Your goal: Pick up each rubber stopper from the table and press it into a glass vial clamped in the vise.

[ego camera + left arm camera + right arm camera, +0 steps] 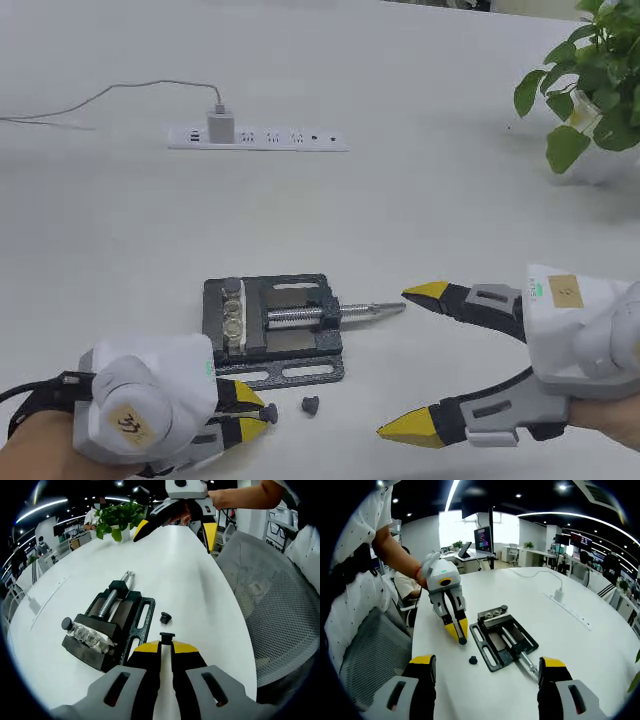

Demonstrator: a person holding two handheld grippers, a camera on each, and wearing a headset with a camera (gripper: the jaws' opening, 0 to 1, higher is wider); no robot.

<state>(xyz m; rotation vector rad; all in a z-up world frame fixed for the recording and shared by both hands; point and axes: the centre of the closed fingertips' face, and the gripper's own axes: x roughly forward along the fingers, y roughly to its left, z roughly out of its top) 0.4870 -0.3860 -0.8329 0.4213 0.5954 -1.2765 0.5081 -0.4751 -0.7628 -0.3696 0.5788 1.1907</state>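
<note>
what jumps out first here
The black vise sits mid-table with a row of vials clamped at its left end. Just in front of it, the left gripper is shut on a stopper, and a loose stopper lies on the table beside it. The right gripper gapes wide open at the right.

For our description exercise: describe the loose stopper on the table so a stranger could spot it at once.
Find the black vise in the middle of the white table. On the bare tabletop just in front of its slotted base lies a small dark stopper. Unlike the held stopper in the left gripper beside it, this one lies free, touching nothing.
</note>
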